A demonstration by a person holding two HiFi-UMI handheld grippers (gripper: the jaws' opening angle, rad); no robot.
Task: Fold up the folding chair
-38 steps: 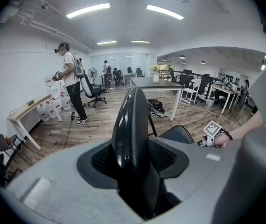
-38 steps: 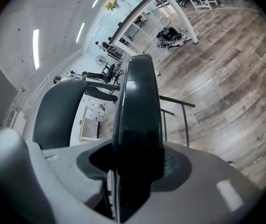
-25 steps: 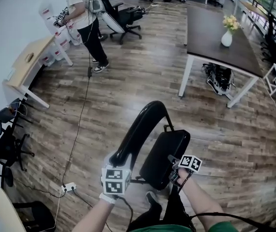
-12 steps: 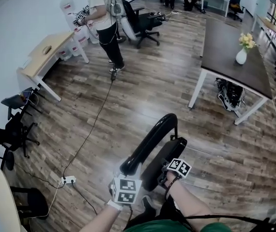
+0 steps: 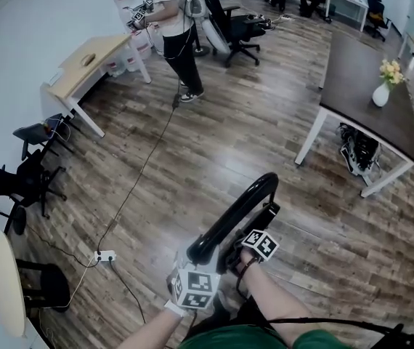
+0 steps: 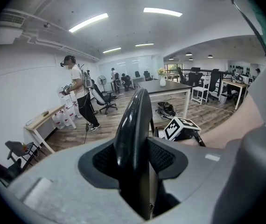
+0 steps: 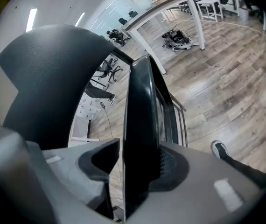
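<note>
Chair and grip first: the black folding chair point(image 5: 237, 211) stands on the wood floor point(image 5: 214, 137) right at the person's feet. Its seat is swung up close against the back, so it looks nearly flat. The left gripper point(image 6: 133, 160) pinches the glossy curved top rail point(image 6: 134, 115) of the back, with both pads point(image 6: 166, 157) pressed onto it from either side. The right gripper point(image 7: 137, 167) is clamped on a thin black edge point(image 7: 140, 115), which appears to be the seat's front rim.

The chair looks stiff, with a hard frame and rigid panels that will not give under the pads. It probably weighs enough that a pinch alone will not carry it for long. The rail is round and shiny, so it may twist or slide in the pads. A firm hold near the middle of the top is the safer one. The seat's front rim is a sensible second hold, since it lies far from the hinge and gives good leverage. Once the chair is flat it will likely want to tip, so the hold on the rail has to keep it upright.

Further out, a cable point(image 5: 147, 162) runs across the floor to a power strip point(image 5: 104, 255). A dark table point(image 5: 352, 71) carries a vase point(image 5: 381, 94) of flowers. Another person point(image 5: 178, 35) stands beside a light desk point(image 5: 76, 78).
</note>
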